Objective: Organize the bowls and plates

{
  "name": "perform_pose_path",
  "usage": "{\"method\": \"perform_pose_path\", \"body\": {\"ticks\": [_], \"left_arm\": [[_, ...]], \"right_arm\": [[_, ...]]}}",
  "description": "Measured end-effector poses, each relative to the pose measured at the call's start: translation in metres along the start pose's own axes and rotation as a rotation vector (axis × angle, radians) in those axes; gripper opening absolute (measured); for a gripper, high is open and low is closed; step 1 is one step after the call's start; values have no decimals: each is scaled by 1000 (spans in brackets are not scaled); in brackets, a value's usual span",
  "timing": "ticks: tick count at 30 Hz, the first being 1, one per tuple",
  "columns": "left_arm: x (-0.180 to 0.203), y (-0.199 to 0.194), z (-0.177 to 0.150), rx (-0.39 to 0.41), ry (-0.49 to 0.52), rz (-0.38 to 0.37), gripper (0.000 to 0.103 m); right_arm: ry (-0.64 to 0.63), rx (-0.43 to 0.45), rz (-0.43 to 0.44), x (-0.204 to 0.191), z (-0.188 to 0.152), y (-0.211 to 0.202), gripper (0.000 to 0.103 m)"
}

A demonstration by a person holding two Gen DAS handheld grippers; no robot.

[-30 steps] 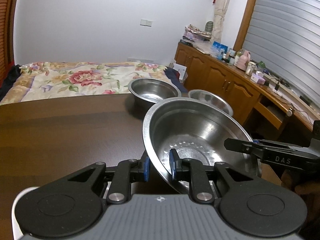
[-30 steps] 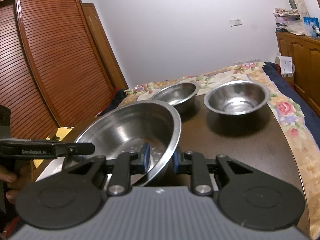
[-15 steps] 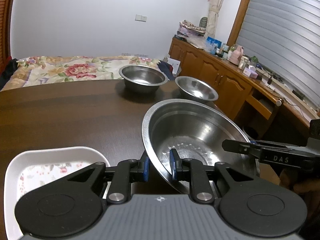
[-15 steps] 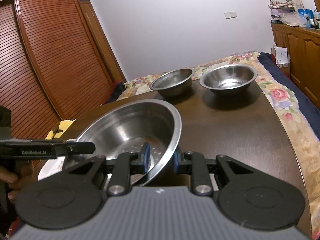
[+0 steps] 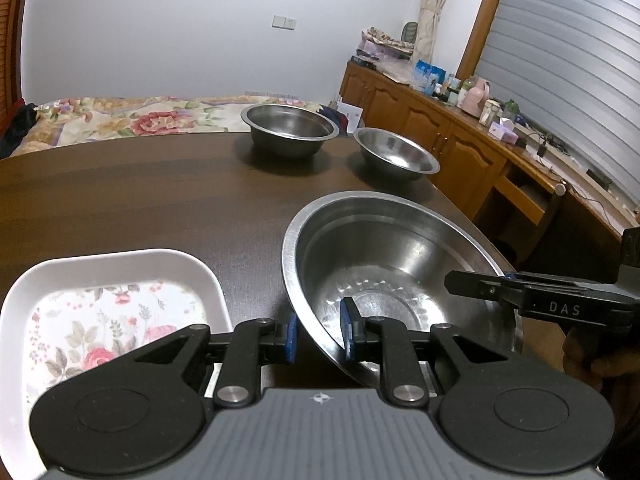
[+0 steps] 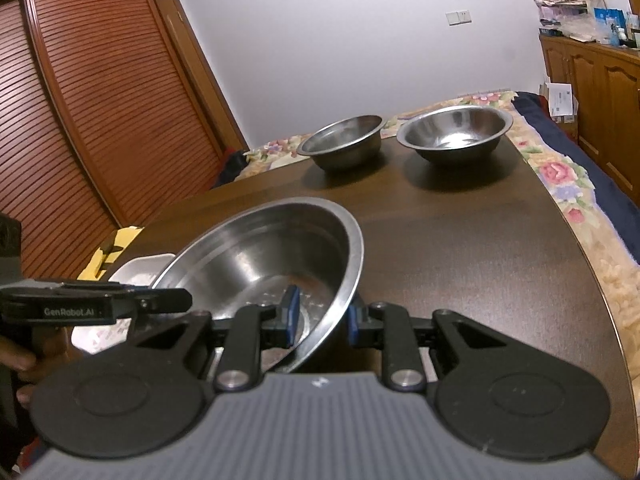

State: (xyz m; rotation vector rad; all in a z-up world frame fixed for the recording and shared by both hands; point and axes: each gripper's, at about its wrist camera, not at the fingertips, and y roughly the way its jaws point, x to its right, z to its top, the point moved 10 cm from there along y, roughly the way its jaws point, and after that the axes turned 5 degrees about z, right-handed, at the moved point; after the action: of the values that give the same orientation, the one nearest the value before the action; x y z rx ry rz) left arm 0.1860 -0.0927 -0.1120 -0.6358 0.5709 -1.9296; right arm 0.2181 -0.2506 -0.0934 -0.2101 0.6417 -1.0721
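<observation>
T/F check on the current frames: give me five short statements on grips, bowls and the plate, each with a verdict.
1. Both grippers clamp the rim of the large stainless steel bowl. True: left gripper and right gripper each pinch it.
2. Three small steel bowls stand at the far end of the dark wooden table. False: two, the deeper steel bowl and the shallower steel bowl.
3. The two far bowls are nested. False: side by side, apart.
4. A white rectangular plate with a floral print lies left of the large bowl. True.
5. The large bowl holds food. False: it is empty.
</observation>
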Motion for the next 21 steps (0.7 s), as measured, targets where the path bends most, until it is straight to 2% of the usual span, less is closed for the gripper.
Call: {"method": "perform_pose_path", "body": {"ticks": [17, 20, 21], "left_arm": [[6, 6, -2, -7, 5, -11, 26], [4, 6, -1, -2, -3, -8, 30], [3, 6, 0, 0, -5, -7, 33]], "right_arm": [[-16, 6, -14, 2, 1, -4, 27], [-16, 9, -19, 3, 4, -5, 29], [-18, 12, -22, 4, 5, -6, 33]]}}
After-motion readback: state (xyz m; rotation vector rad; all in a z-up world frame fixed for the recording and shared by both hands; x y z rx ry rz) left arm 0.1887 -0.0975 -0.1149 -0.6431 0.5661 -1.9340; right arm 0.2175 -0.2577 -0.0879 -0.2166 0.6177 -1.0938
